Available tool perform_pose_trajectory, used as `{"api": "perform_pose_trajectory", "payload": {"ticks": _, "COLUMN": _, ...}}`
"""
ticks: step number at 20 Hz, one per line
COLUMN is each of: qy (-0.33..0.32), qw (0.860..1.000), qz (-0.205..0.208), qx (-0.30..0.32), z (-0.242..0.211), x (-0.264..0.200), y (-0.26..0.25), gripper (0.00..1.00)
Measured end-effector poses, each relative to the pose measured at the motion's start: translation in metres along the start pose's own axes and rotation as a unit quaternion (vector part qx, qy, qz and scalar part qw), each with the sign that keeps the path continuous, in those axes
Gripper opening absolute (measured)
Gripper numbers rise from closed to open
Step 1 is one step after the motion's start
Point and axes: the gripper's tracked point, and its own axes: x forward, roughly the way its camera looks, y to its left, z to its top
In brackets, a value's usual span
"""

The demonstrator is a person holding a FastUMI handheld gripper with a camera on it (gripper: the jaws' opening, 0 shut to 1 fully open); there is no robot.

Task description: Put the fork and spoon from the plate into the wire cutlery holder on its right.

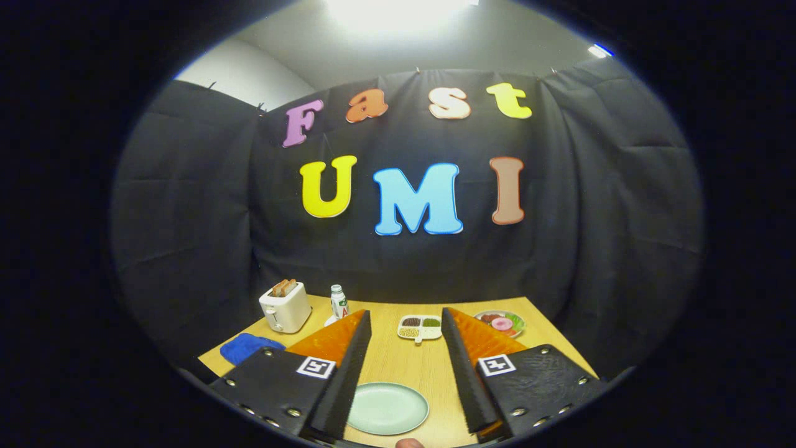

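A pale green plate [387,407] lies on the wooden table [407,364], low between my two fingers and close to their bases. Its visible face is bare. My gripper [405,313] is open, held above the table, with a wide gap between the black-padded fingers and nothing between them. The left finger [348,361] and the right finger [463,361] point towards the back of the table.
At the back left stand a white toaster [285,307] with toast and a small bottle [339,301]; a blue cloth [247,347] lies nearer. A white divided dish [420,327] and a plate of food [502,323] sit beyond the fingertips. Black cloth walls close the booth.
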Motion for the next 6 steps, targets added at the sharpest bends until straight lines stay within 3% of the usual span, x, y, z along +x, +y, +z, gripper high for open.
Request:
{"api": "perform_pose_trajectory", "payload": {"ticks": 1, "qy": -0.02, "qw": 0.999, "qz": -0.014, "qx": -0.021, "z": 0.005, "x": 0.001, "y": -0.001, "gripper": 0.76}}
{"api": "perform_pose_trajectory", "payload": {"ticks": 5, "qy": -0.086, "qw": 0.996, "qz": -0.015, "qx": -0.034, "z": 0.018, "x": -0.001, "y": 0.029, "gripper": 0.98}}
{"api": "perform_pose_trajectory", "payload": {"ticks": 6, "qy": -0.085, "qw": 0.996, "qz": -0.015, "qx": -0.038, "z": 0.015, "x": -0.003, "y": 0.033, "gripper": 0.98}}
